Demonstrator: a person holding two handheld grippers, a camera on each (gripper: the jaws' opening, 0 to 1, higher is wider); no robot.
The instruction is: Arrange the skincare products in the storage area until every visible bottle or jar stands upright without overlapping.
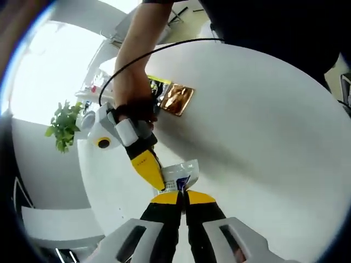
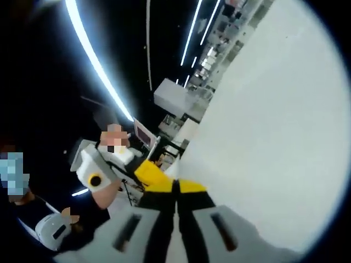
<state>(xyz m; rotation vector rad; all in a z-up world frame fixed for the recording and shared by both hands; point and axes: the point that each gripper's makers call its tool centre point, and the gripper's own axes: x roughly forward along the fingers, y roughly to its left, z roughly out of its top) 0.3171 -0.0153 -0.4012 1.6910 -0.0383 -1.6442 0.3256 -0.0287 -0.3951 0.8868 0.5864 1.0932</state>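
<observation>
On a round white table (image 1: 263,120), the left gripper (image 1: 183,196) has its jaws closed on a white sachet (image 1: 181,175); a bronze packet (image 1: 176,99) lies farther off. The right gripper (image 2: 176,186) has its jaws together, holding nothing visible.

left gripper (image 1: 182,193) jaws closed; right gripper (image 2: 176,184) jaws closed; yellow tips of both meet; hand (image 1: 133,96) grips right gripper

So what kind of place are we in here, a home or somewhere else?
Probably a large office or lab hall, not a home: long ceiling light strips, a white round table with sachets, and rows of desks and equipment running into the distance. A potted plant stands nearby.
</observation>
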